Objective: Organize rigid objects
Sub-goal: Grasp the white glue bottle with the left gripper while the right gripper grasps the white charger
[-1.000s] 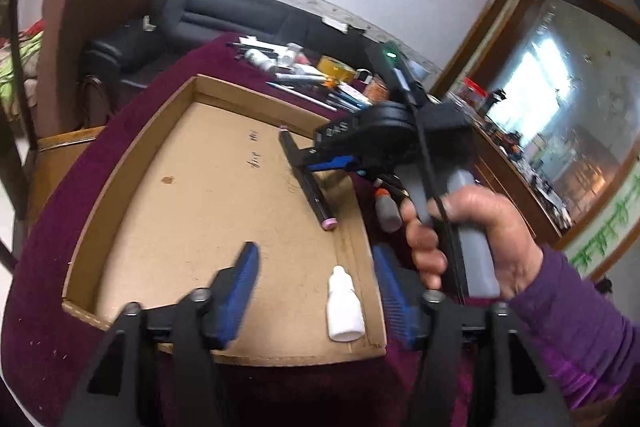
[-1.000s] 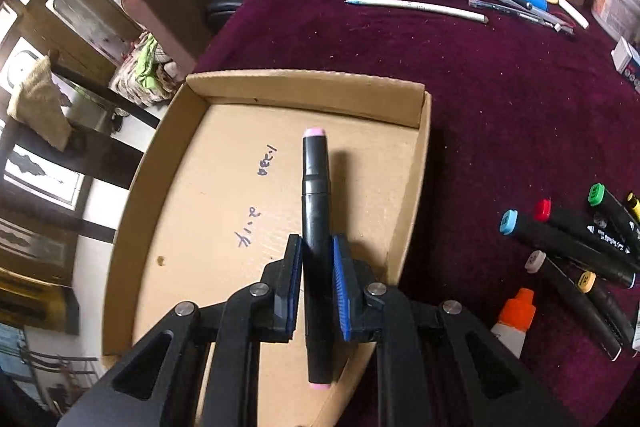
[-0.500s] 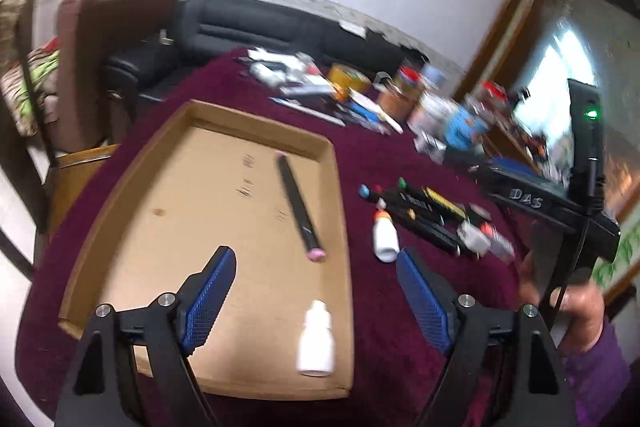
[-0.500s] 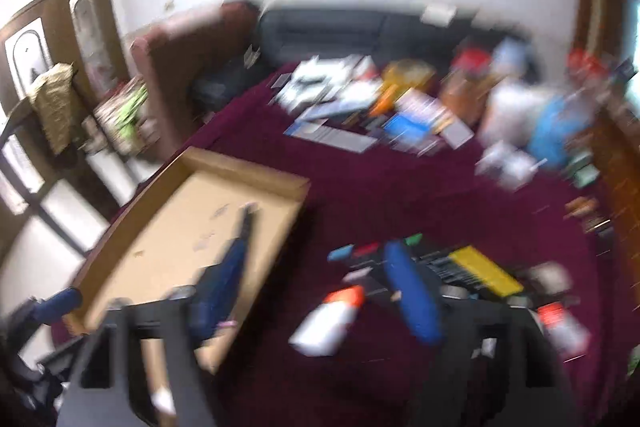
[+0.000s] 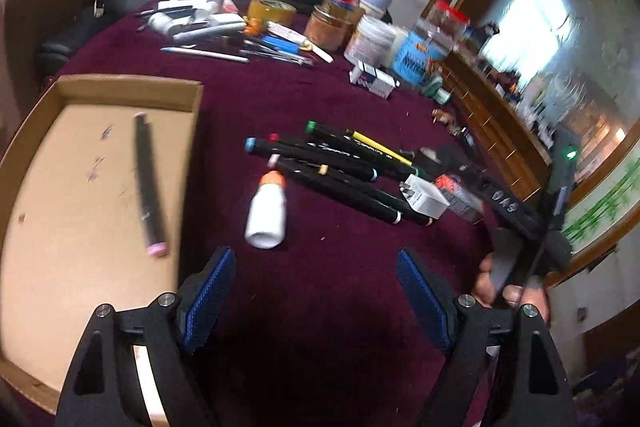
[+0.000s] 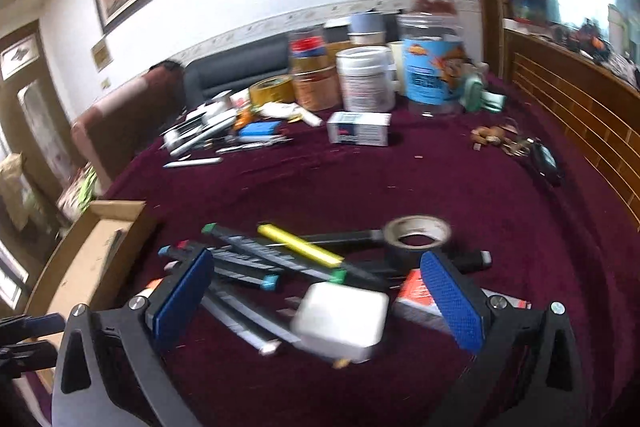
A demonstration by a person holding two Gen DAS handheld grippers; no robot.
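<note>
Landmark: cardboard tray point(image 5: 36, 163) on the maroon tabletop point(image 5: 304, 87).

- One black marker with pink caps point(image 5: 149, 183) lies inside the tray, along its floor.
- Just right of the tray: small white bottle with orange cap point(image 5: 267, 211). Further right, a heap of black markers point(image 5: 340, 171), a white plug adapter point(image 6: 340, 319) and a tape roll point(image 6: 416, 235).
- Left hand-held gripper point(image 5: 316, 303): jaws spread wide, nothing between them, hovering off the tray's right edge and aimed at the bottle.
- Right hand-held gripper point(image 6: 316, 299): jaws fully apart, empty, over the marker heap with the adapter between the pads but untouched.

Handling, as I judge it: markers are light, stiff and smooth-barrelled, apt to roll; pinch mid-barrel, across the long axis. The bottle is light plastic; take it round the body. The adapter is hard and blocky; grip its flat faces.

Change from a second ago: the right gripper was clamped on the pink-capped marker over the tray; now that marker is released in the tray. Both grippers have swung right of the tray.
</note>
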